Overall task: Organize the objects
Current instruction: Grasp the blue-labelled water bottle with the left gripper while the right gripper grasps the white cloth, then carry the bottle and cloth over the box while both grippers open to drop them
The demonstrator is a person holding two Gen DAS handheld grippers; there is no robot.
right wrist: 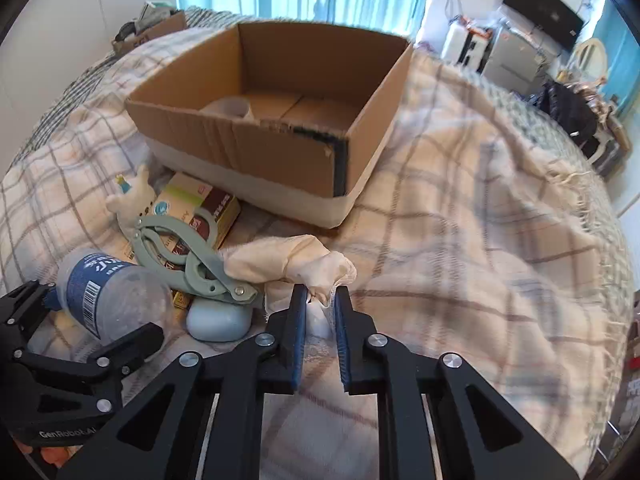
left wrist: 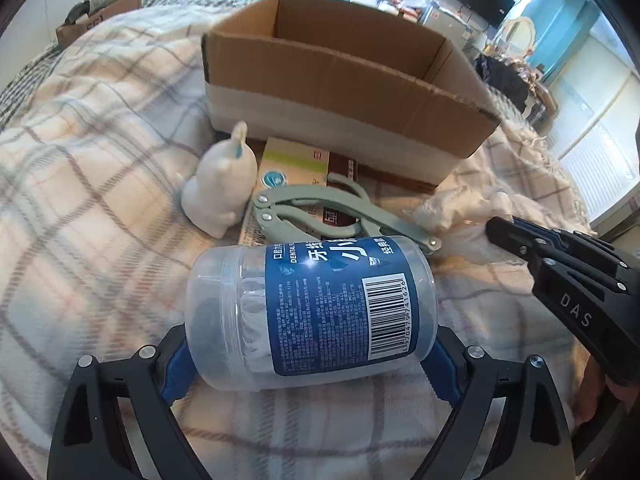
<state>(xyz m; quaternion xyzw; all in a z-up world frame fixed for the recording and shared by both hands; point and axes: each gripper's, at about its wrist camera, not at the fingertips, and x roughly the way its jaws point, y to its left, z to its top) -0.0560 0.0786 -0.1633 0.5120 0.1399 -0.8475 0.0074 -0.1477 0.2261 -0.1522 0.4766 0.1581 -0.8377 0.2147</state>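
Note:
My left gripper (left wrist: 308, 364) is shut on a clear plastic jar of dental floss picks with a blue label (left wrist: 312, 312), held on its side just above the plaid blanket; the jar also shows in the right wrist view (right wrist: 108, 296). My right gripper (right wrist: 322, 300) is shut on the end of a cream cloth (right wrist: 296, 264), which lies bunched on the blanket (left wrist: 460, 212). An open cardboard box (right wrist: 280, 120) stands behind, with a pale round object inside it (right wrist: 228, 108).
A white figurine (left wrist: 220, 188), flat packets (left wrist: 292, 164), a green folding hanger (left wrist: 332, 216) and a pale blue oval case (right wrist: 218, 322) lie in front of the box. A plaid blanket (right wrist: 480, 240) covers the bed. Another box (left wrist: 96, 16) sits far left.

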